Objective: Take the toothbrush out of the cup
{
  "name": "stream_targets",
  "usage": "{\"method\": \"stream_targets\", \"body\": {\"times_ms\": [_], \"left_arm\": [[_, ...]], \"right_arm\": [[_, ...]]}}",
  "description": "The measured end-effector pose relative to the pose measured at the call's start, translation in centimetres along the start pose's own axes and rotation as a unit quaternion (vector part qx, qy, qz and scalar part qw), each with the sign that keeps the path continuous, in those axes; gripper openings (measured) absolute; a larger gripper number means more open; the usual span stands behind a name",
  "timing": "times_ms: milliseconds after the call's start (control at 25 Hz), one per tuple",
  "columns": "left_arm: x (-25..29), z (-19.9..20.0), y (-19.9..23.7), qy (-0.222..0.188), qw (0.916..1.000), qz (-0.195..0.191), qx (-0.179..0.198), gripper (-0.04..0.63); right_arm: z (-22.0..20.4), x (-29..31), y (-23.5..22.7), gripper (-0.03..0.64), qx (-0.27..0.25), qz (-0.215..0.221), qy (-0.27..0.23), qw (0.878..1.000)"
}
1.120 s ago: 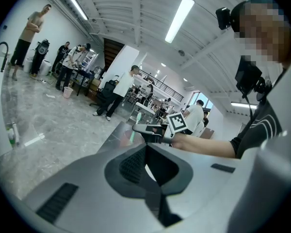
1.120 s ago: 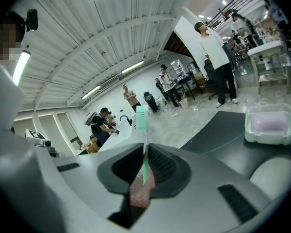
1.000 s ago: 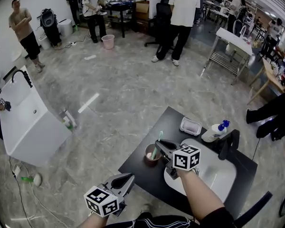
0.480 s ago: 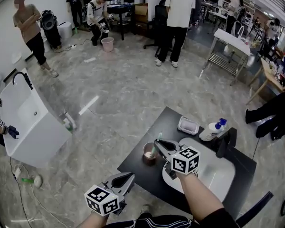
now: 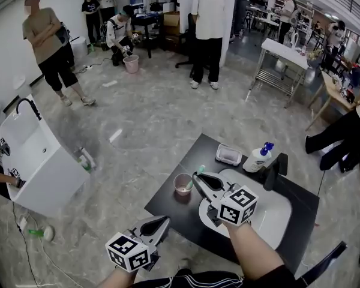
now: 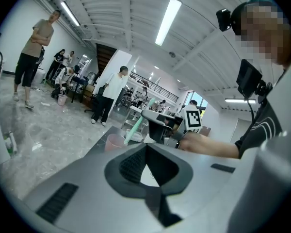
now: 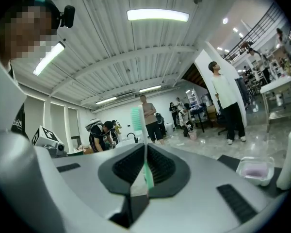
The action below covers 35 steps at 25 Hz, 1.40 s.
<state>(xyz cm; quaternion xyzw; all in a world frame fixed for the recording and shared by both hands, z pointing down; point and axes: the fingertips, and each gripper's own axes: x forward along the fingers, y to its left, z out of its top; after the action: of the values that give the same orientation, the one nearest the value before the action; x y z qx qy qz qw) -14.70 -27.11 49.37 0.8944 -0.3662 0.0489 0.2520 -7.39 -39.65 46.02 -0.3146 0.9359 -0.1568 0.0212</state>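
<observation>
A pale green toothbrush [image 5: 196, 176] is pinched at its handle by my right gripper [image 5: 195, 177], which is shut on it. The pink cup [image 5: 183, 185] stands on the black counter [image 5: 168, 212], just left of the brush. In the right gripper view the brush [image 7: 137, 121] stands upright between the jaws, bristle head on top. In the left gripper view the toothbrush [image 6: 133, 129] slants above the cup [image 6: 113, 141], its lower end near the rim. My left gripper [image 5: 163, 222] hovers at the counter's near edge, shut and holding nothing.
A white basin [image 5: 276, 224] is set into the counter under my right arm. Behind it stand a black faucet [image 5: 271, 170], a pump bottle [image 5: 255, 158] and a clear soap dish [image 5: 228, 155]. A white sink unit [image 5: 30, 161] sits left; several people stand beyond.
My right gripper has risen, lifting the toothbrush up from inside the cup. The cup has stayed put. My left gripper has barely shifted.
</observation>
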Motion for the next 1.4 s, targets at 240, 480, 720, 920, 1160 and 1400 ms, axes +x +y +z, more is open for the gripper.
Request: {"method": "stream_targets", "body": {"times_ms": [240, 480, 720, 920, 1160, 1400], "left_arm": [[-1.7, 0.7, -3.1, -0.024, 0.9996, -0.001, 0.015, 0.005], [-2.6, 0.8, -7.3, -0.040, 0.9987, -0.011, 0.030, 0.005], [-4.0, -0.6, -13.1, -0.053, 0.9971, -0.031, 0.045, 0.005], [-5.0, -2.5, -18.3, -0.054, 0.9954, -0.050, 0.063, 0.005], [-5.6, -5.7, -23.6, -0.052, 0.9933, -0.066, 0.079, 0.005], [-6.5, -7.7, -27.3, -0.053, 0.9917, -0.077, 0.088, 0.005]], "right_arm": [[2.4, -4.9, 5.9, 0.026, -0.037, 0.033, -0.027, 0.998], [1.4, -11.1, 10.7, 0.026, -0.057, 0.058, -0.017, 0.997], [-1.2, -18.2, 15.1, 0.026, -0.045, 0.068, -0.010, 0.997], [-3.3, -24.0, 17.9, 0.026, -0.036, 0.065, -0.009, 0.997], [-5.1, -29.6, 20.0, 0.026, -0.028, 0.063, -0.015, 0.998], [-6.2, -33.2, 21.6, 0.026, -0.028, 0.058, -0.019, 0.998]]}}
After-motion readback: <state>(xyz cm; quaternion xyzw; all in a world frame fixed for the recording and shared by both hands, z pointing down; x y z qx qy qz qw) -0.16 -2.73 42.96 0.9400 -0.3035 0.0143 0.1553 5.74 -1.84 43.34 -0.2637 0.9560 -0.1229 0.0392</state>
